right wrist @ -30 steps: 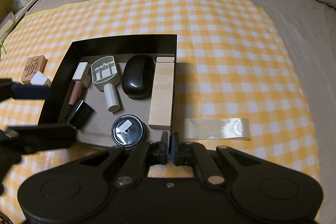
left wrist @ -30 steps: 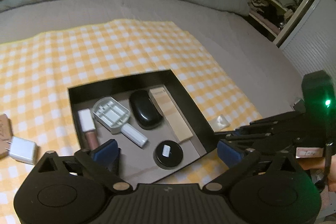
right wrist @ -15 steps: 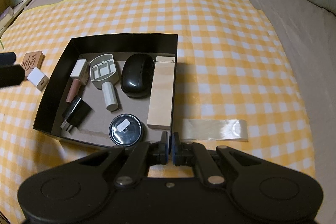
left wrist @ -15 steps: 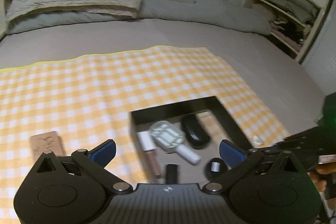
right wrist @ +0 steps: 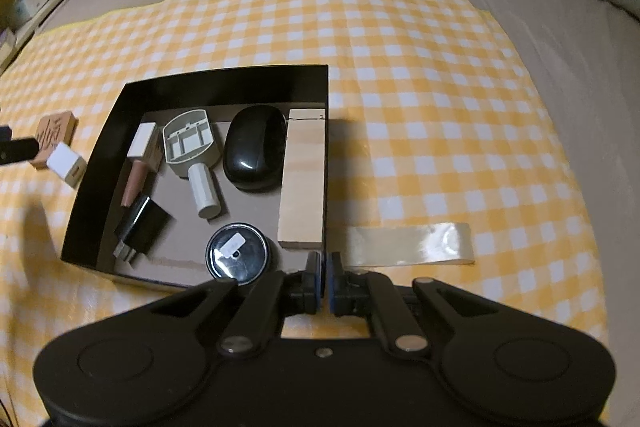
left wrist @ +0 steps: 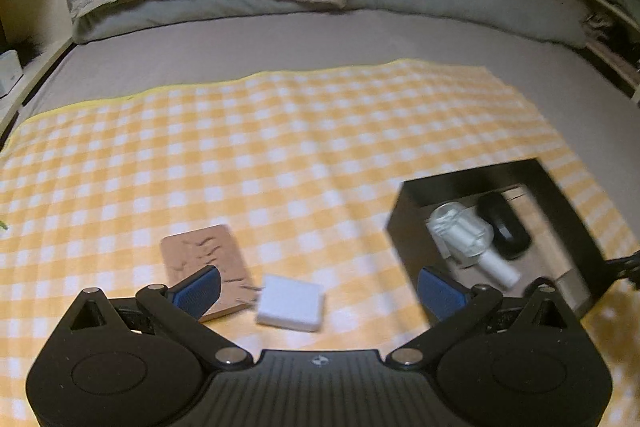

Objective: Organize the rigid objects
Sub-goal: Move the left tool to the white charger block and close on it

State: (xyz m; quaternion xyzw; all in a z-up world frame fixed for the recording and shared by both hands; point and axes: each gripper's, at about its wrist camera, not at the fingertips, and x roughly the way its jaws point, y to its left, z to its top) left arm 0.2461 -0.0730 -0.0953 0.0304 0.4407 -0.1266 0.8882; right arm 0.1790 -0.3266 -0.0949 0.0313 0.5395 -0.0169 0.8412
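Glossy black case (right wrist: 254, 149), pale wood block (right wrist: 303, 179)

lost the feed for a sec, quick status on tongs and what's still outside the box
Left tongs open, empty, over white charger. Right tongs shut, empty, at box near edge. Wood tile also outside. Nothing blocking.

Dim warm indoor light; left view motion-blurred, fisheye edges bent and dark.

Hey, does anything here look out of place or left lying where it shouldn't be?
Two things sit outside the black box on the checked cloth: a white charger block and a carved wooden tile, side by side. A clear plastic strip also lies loose beside the box.
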